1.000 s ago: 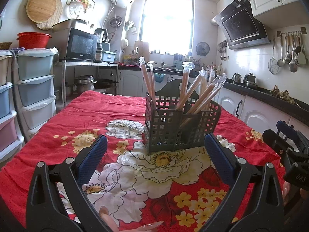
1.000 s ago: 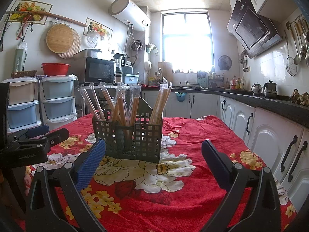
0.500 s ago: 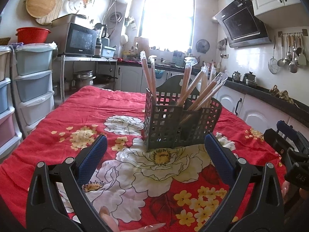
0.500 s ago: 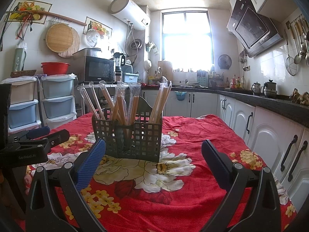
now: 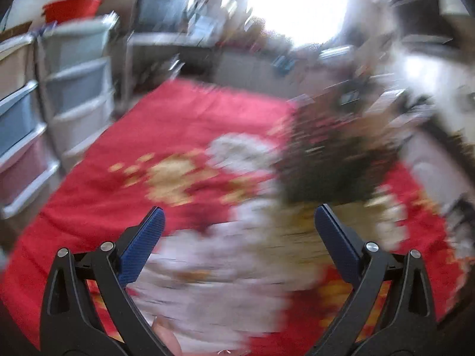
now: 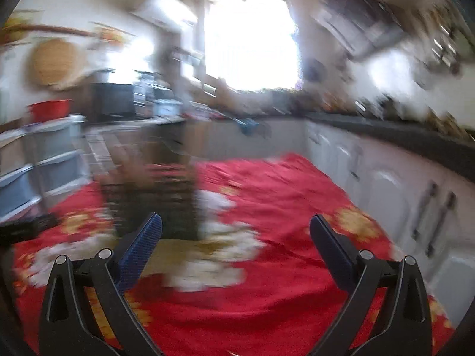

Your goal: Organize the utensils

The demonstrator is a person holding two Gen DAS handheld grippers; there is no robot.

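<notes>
Both views are smeared by motion blur. The dark grid utensil basket [image 5: 335,163] stands on the red floral tablecloth [image 5: 184,130], right of centre in the left wrist view, its sticks only a blur. My left gripper [image 5: 239,230] is open and empty, short of the basket and to its left. In the right wrist view the basket [image 6: 151,201] is at the left, beyond my left blue pad. My right gripper [image 6: 236,234] is open with nothing between its fingers, over the tablecloth [image 6: 282,195].
Stacked plastic drawers [image 5: 53,95] stand left of the table with a red basin [image 5: 71,7] on top. White cabinets [image 6: 394,190] under a dark counter [image 6: 394,127] run along the right. The other gripper [image 6: 23,227] shows dark at the left edge.
Both cameras are swinging fast, so the frames are blurred. The basket has shifted right in the left wrist view and left in the right wrist view. Both grippers stay open.
</notes>
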